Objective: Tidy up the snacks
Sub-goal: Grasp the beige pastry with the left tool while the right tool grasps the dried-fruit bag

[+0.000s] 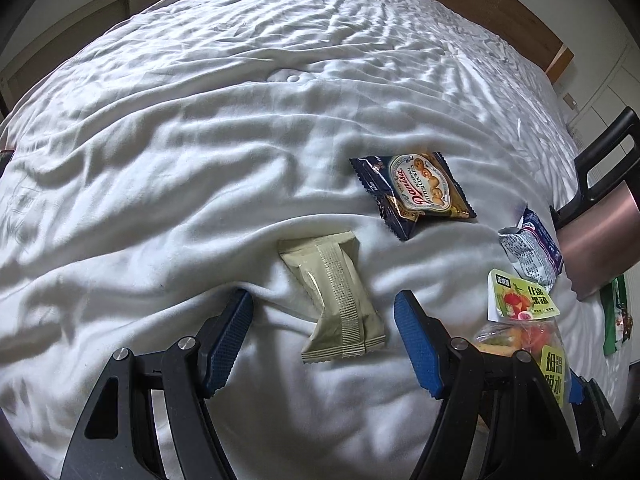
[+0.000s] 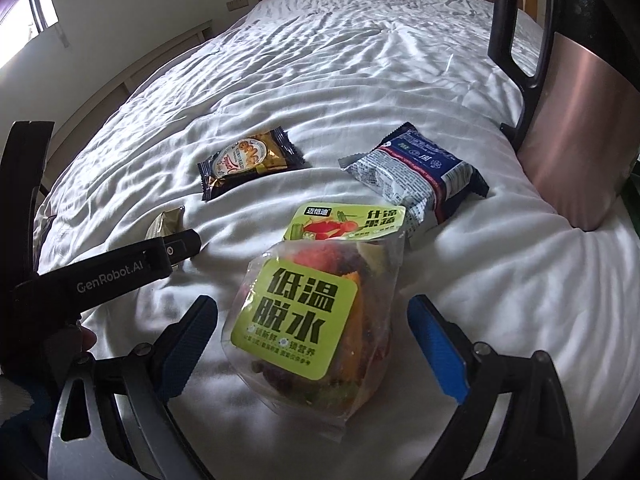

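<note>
A clear bag of dried fruit with a green label [image 2: 304, 316] lies on the white bed [image 2: 360, 80], between the wide-open, empty jaws of the right gripper [image 2: 312, 344]. Beside it, the left gripper [image 1: 324, 340], equally spread, straddles a beige wrapper [image 1: 336, 296] without gripping it. A Danisa cookie packet [image 1: 416, 194] and a blue-and-white packet [image 2: 416, 172] rest farther up the bed, near a copper-coloured container [image 2: 576, 136] at its edge.

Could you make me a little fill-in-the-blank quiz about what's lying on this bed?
1. The snacks lie on a ____ bedsheet.
2. The left gripper is open around a plain ____ packet.
3. The fruit-crisp bag between the right gripper's fingers carries a bright ____ label.
4. The dark cookie packet shows the brand name ____.

Missing words: white; olive-green; green; Danisa
</note>
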### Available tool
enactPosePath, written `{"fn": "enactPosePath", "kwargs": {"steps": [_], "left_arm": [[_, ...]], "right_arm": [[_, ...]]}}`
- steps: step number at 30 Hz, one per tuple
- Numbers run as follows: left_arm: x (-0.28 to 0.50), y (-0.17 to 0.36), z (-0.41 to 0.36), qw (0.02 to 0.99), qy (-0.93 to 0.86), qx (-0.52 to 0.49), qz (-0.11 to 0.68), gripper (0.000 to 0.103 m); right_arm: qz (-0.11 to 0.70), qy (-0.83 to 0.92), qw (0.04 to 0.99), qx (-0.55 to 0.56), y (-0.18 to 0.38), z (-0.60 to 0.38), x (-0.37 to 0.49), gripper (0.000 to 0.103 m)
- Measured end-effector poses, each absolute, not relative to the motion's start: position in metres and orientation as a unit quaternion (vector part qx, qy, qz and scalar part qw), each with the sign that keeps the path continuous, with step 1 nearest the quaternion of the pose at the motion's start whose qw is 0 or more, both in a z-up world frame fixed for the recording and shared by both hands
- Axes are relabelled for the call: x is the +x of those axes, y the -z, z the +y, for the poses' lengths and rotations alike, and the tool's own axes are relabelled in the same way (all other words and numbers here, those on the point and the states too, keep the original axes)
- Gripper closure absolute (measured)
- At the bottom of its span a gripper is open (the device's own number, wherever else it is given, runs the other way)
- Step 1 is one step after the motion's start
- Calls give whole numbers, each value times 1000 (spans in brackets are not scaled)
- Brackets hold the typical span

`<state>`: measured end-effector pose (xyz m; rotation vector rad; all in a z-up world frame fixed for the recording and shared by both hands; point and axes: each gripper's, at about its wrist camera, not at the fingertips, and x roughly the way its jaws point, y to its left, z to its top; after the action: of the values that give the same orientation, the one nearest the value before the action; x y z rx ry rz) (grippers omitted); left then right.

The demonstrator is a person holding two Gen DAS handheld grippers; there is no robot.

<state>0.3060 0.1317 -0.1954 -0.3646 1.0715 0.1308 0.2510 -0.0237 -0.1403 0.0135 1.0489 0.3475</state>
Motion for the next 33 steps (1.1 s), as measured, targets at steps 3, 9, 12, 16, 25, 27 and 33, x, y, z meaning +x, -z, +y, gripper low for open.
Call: {"fn": "enactPosePath", "kwargs": {"steps": [3, 9, 12, 16, 25, 27, 33], "left_arm": [[308, 198, 133, 840, -62, -178, 509, 36], [312, 204, 136, 837, -61, -187, 511, 36], [313, 206, 136, 836, -60, -189, 512, 36], [313, 206, 135, 838, -61, -185, 509, 36], [313, 207, 137, 841, -77, -190, 500, 53], [312, 206, 140, 840, -82, -195, 499, 57], [311, 202, 139, 841, -83, -192, 498, 73]], "right_arm": [[497, -166, 851, 4, 142, -21, 252, 0], [499, -165, 851, -4, 146, -19, 254, 29], [497, -168, 852, 0, 147, -20, 255, 30], [492, -172, 853, 4, 148, -22, 255, 44], [488, -183, 853, 19, 149, -27, 256, 49], [488, -185, 853, 21, 149, -28, 256, 50], [488, -189, 852, 25, 148, -30, 256, 57]]}}
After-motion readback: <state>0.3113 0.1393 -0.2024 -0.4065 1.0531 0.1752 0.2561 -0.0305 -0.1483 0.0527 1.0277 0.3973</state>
